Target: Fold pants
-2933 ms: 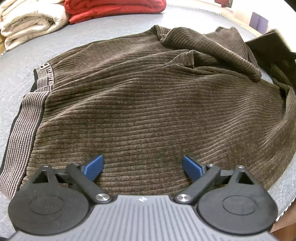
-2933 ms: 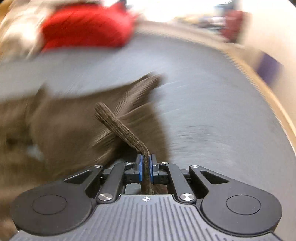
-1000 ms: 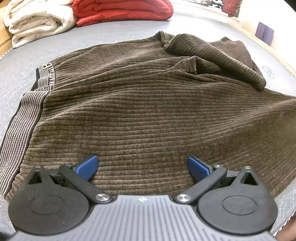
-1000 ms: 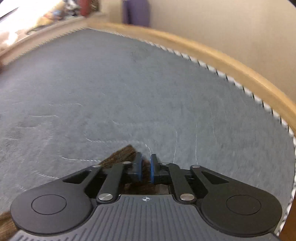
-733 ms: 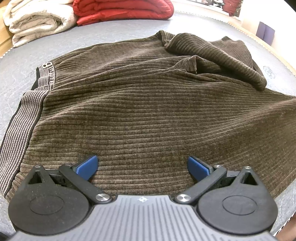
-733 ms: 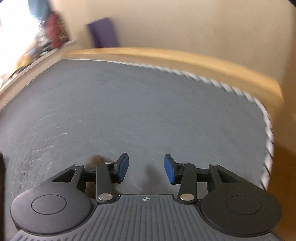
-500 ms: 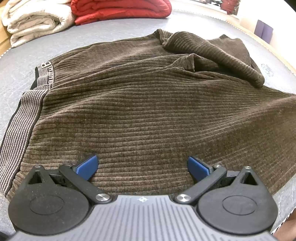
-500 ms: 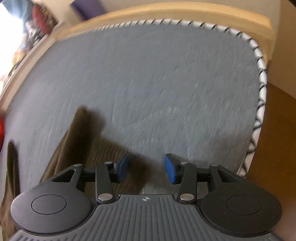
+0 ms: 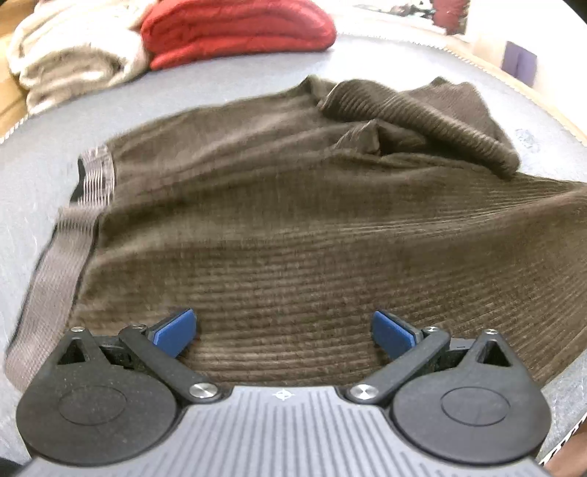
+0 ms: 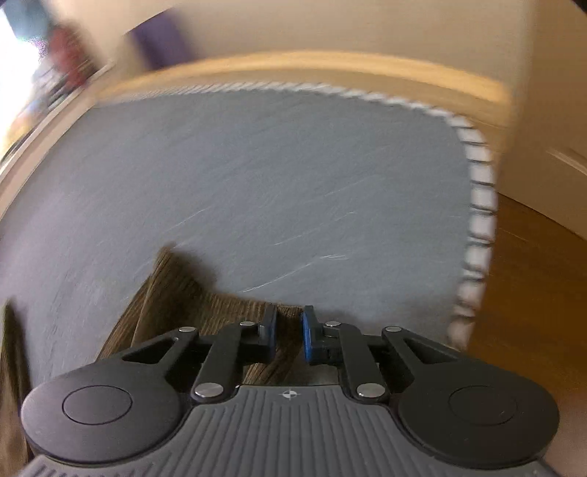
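- The left hand-held gripper [image 9: 282, 330] stands with its jaws spread wide, its blue pads [image 9: 175, 327] hovering over the near part of the pants and closed on nothing.
- The right hand-held gripper [image 10: 288, 335] has its jaws narrow and closing; a fold of brown ribbed cloth lies in the gap between the pads [image 10: 307, 335], but the blur hides whether they already press on it.
- The pants [image 9: 293, 227], brown corduroy, lie spread across the grey surface [image 9: 33, 157] in the left wrist view, directly ahead of the left gripper.
- Their striped waistband [image 9: 55, 264] runs along the left edge of the cloth, from near the gripper's left arm up toward the far side.
- At the far right of the pants, a part of the cloth is bunched and folded over on itself [image 9: 440, 113].
- In the right wrist view, an end of the pants [image 10: 183, 290] reaches out from under the gripper onto the grey surface [image 10: 293, 176], near its corner with the white-stitched edge [image 10: 480, 205].
- Beyond the pants, at the far edge of the surface, sit a folded red item [image 9: 238, 29] and, just to its left, a folded cream one [image 9: 73, 51].
- A wooden border [image 10: 293, 69] lines the far side of the surface, and a wooden floor [image 10: 532, 275] shows to the right.
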